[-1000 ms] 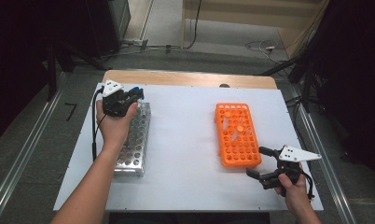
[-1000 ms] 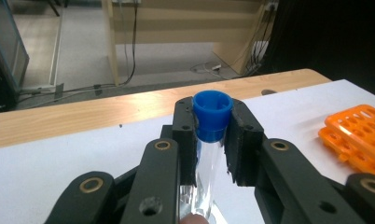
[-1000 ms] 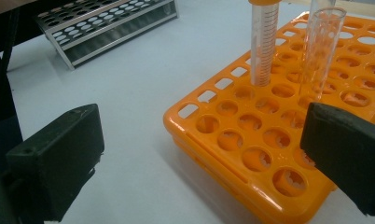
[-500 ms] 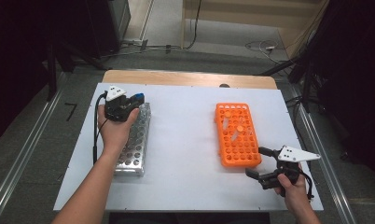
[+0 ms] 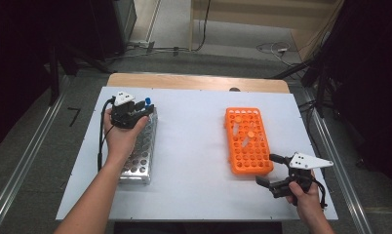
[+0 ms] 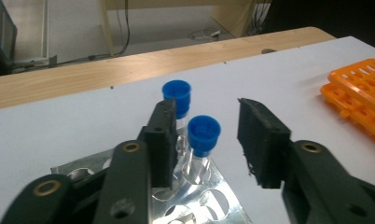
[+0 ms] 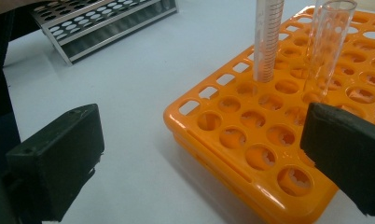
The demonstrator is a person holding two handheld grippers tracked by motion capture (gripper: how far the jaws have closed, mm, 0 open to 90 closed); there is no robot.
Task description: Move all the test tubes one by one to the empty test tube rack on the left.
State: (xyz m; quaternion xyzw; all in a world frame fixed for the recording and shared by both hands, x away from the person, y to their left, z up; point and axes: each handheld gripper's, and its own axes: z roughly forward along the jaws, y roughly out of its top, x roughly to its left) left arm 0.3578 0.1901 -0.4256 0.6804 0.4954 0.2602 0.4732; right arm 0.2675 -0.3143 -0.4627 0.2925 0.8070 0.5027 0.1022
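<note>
A metal tube rack [image 5: 137, 157] lies at the table's left, and two blue-capped tubes stand at its far end. My left gripper [image 5: 141, 110] hovers over that end, open. In the left gripper view the nearer capped tube [image 6: 203, 134] stands between the jaws of my left gripper [image 6: 209, 140], close to the left one and untouched; the other capped tube [image 6: 176, 95] is just behind. An orange rack [image 5: 247, 141] at right holds clear tubes [image 7: 267, 39] [image 7: 328, 46]. My right gripper [image 5: 265, 168] is wide open beside the orange rack's near corner [image 7: 269, 140], empty.
The white table top [image 5: 194, 146] stretches between the two racks. A wooden strip [image 5: 199, 82] runs along its far edge. In the right gripper view the metal rack [image 7: 106, 23] lies across the table. Cables lie on the floor behind.
My left gripper has shifted slightly and settled lower over the far end of the metal rack. The right gripper has stayed put.
</note>
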